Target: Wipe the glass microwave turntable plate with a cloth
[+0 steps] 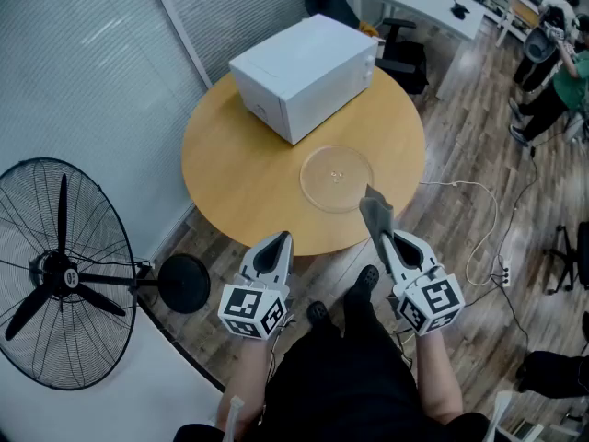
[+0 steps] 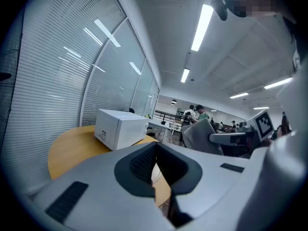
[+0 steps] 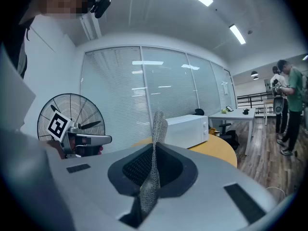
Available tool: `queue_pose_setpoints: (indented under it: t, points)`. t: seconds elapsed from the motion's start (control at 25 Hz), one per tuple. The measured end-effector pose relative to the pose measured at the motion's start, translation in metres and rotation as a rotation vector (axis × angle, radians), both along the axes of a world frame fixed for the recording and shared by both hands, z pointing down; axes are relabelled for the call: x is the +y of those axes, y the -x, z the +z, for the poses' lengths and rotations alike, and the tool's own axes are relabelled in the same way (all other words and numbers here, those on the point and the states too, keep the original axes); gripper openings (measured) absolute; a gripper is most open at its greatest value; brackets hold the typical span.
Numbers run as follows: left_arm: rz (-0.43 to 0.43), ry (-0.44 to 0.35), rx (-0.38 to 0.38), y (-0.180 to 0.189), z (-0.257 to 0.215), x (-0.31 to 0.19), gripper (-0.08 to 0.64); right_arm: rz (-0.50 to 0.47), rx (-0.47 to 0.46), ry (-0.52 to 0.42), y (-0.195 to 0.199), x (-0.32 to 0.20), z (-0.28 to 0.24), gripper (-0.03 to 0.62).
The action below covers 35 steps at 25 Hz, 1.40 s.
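While nothing is touching glass yet, this looks like the approach step to me: both grippers hang over the floor on the person's side of the round wooden table (image 1: 230, 159), short of its near edge. The right gripper (image 1: 382, 238) is clamped on a grey mesh cloth (image 1: 375, 212), which sticks up past the jaw tips like a little flag. The left gripper (image 1: 281, 238) has its jaws pressed together with nothing in them. The glass turntable plate (image 1: 337, 179) lies flat on the tabletop, just in front of the white microwave (image 1: 304, 72) and close to the near edge. My guess for the next move: bring the right one forward and down so the cloth lands on the plate, and maybe steady the rim with the left, since bare glass on wood could slide. Hard-to-see stuff: the plate is clear, so I can't tell whether it's dirty or where. Neither gripper view shows it properly; there's only a pale sliver behind the left jaws that might be it. How much cloth is bunched inside the right jaws is hidden too.
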<state>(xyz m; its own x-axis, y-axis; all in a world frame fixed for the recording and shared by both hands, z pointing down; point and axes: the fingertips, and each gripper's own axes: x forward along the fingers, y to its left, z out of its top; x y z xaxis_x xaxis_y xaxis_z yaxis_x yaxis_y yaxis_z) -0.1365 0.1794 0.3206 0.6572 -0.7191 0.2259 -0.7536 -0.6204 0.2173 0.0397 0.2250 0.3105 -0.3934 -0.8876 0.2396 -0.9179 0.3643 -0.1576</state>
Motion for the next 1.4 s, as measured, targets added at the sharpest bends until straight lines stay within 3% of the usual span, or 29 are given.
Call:
queue_pose_setpoints:
  t: [0.32,0.48,0.92,1.4]
  points:
    - [0.033,-0.001,0.015,0.0,-0.004,0.009,-0.005,0.013,0.012,-0.014,0.004,0.009,-0.002,0.017]
    - [0.039,0.0,0.008,0.001,-0.003,0.013,-0.005,0.057,-0.029,-0.01,0.003,0.01,0.001,0.018]
    - [0.059,0.066,-0.008,-0.013,0.024,0.014,-0.005,0.092,-0.07,0.043,-0.012,0.013,0.021,0.021]
    - [0.022,0.086,-0.072,-0.058,0.029,-0.048,-0.005,0.015,-0.103,0.068,-0.049,-0.068,0.034,0.021]
